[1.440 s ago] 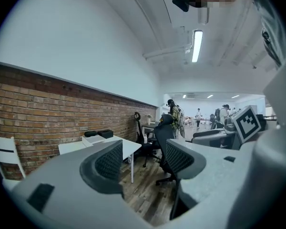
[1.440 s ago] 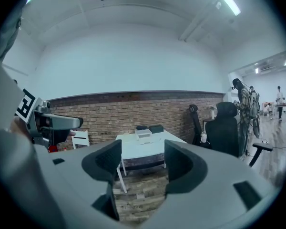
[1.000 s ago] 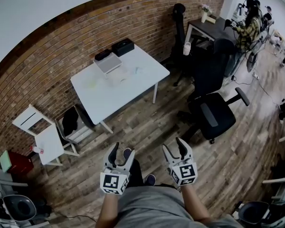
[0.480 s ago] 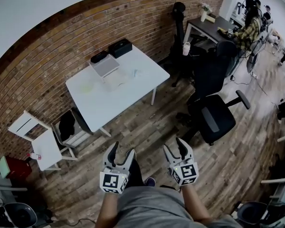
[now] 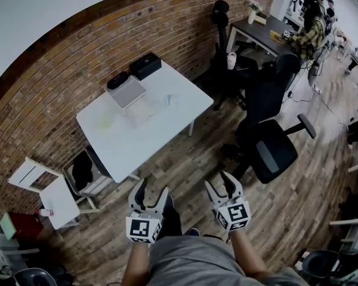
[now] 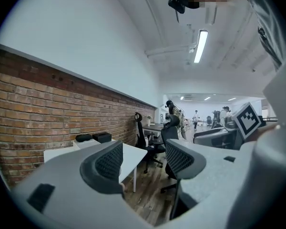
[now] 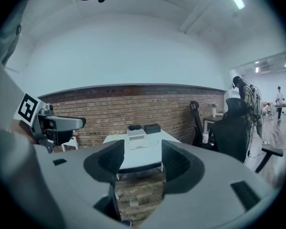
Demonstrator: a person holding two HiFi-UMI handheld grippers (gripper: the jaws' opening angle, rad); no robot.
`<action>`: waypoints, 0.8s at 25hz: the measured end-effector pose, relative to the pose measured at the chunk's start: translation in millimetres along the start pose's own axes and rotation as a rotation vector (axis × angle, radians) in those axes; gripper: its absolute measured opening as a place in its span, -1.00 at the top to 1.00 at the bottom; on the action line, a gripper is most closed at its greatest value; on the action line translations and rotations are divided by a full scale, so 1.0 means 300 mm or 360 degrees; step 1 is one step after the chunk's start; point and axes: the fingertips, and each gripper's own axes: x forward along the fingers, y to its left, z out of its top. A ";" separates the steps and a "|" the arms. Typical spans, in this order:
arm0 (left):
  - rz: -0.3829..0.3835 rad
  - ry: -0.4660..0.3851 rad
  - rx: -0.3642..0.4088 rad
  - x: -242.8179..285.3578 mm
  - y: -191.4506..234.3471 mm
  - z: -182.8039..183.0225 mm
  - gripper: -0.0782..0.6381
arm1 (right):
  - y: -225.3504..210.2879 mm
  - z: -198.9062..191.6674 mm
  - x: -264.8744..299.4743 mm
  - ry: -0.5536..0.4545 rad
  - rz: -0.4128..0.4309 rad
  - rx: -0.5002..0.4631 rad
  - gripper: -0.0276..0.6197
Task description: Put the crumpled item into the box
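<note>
A white table (image 5: pixel 161 133) stands against the brick wall, ahead of me in the head view. On it lie a pale open box (image 5: pixel 125 92), a small crumpled bluish item (image 5: pixel 170 99), a yellowish patch (image 5: pixel 105 121) and two black cases (image 5: pixel 145 65). My left gripper (image 5: pixel 152 193) and right gripper (image 5: pixel 221 183) hang side by side over the wooden floor, short of the table. Both are open with nothing between the jaws. The right gripper view looks along its open jaws (image 7: pixel 142 163) at the table (image 7: pixel 150 160) and the box (image 7: pixel 136 136). The left gripper (image 6: pixel 143 161) shows the table's corner (image 6: pixel 133 154).
Black office chairs (image 5: pixel 273 154) stand to the right of the table. A white chair (image 5: pixel 30 173), a small white side table (image 5: pixel 61 202) and a bin (image 5: pixel 86 170) sit at the left. A person (image 5: pixel 307 31) sits at a dark desk (image 5: pixel 259 31) at the back right.
The table and everything on it have slid down and left in the head view as I come closer. Both grippers keep their place in the picture, open and empty.
</note>
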 end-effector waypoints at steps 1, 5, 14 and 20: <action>-0.0013 0.0006 -0.0004 0.016 0.008 -0.003 0.03 | -0.005 -0.001 0.019 0.0005 -0.0005 0.0004 0.15; -0.0027 0.0027 -0.0031 0.071 0.072 -0.019 0.03 | -0.020 -0.007 0.104 0.0044 -0.0018 0.0008 0.15; -0.0062 0.0054 -0.0061 0.233 0.287 0.011 0.04 | -0.055 0.049 0.340 0.0079 -0.0084 0.0044 0.16; -0.0118 0.0025 -0.0029 0.352 0.431 0.076 0.03 | -0.091 0.085 0.464 0.0074 -0.0178 0.0069 0.16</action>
